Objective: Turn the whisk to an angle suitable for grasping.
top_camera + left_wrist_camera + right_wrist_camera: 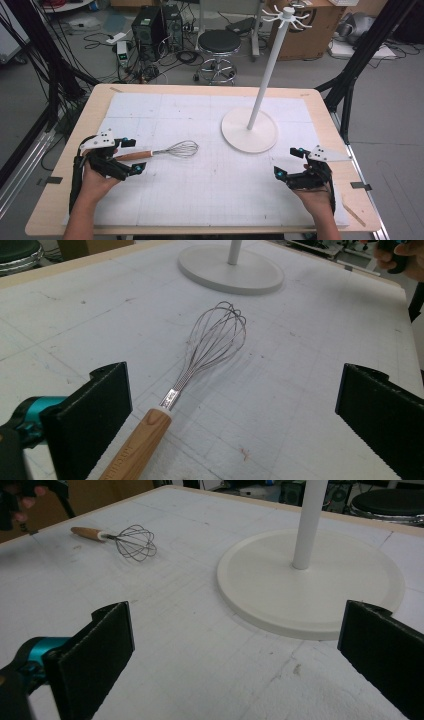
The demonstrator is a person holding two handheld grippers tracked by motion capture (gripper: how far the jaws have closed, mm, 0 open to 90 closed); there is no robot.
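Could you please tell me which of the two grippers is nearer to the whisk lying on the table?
Left. The left gripper is open at the wooden handle end of the whisk, jaws either side. The right gripper hangs open far across the mat, nearer the white stand.

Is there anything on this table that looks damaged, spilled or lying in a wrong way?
Nothing stands out. The whisk lies flat on the white mat, its wires unbent, with its wooden handle between the open jaws of the left tool. The white stand is upright. The mat has only small marks.

Black stool (219, 42) on grey floor (395, 115)
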